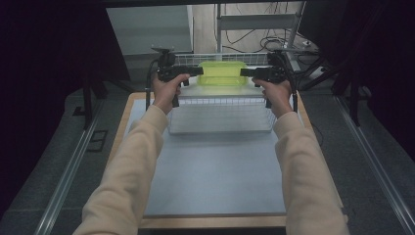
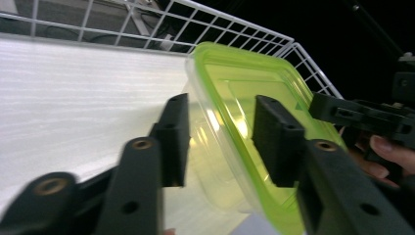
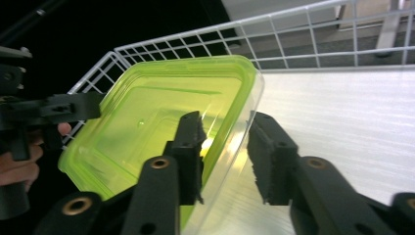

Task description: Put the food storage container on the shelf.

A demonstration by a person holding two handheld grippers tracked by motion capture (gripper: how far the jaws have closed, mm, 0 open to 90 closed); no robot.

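A clear plastic box (image 1: 222, 73) with a lime-green lid is seen at the upper centre of the high view, lid upward, its long axis running left to right across the frame. It is held over a white wire rack (image 1: 221, 113) with a pale ribbed shelf. The box's left end is straddled by the left gripper (image 1: 195, 71), one jaw over the lid and one against the clear wall; the gap is not closed, and whether the box is pinched cannot be told. The right end is straddled likewise by the right gripper (image 1: 247, 73). The rack stands on a grey mat (image 1: 215, 171) on the table (image 1: 128, 105).
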